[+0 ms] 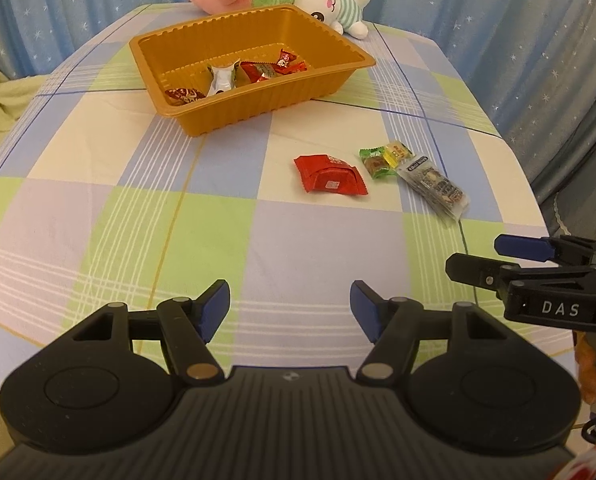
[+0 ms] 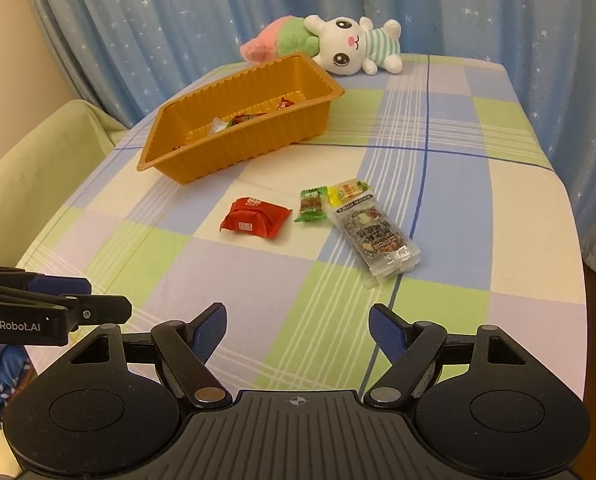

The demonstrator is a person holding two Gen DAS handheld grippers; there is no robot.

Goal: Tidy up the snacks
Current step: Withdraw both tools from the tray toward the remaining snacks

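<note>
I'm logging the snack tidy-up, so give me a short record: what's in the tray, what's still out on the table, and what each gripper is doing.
tray: orange tray on the checked tablecloth, several wrapped snacks inside
still out: red packet, green candy, yellow candy, clear packet
left gripper: open, empty
right gripper: open, empty
behind tray: plush toy

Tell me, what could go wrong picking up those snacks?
The green candy, yellow candy and clear packet lie bunched together, so a grab might catch two or knock one aside. The red packet lies flat on soft cloth, so fingers may pinch fabric instead.
</note>
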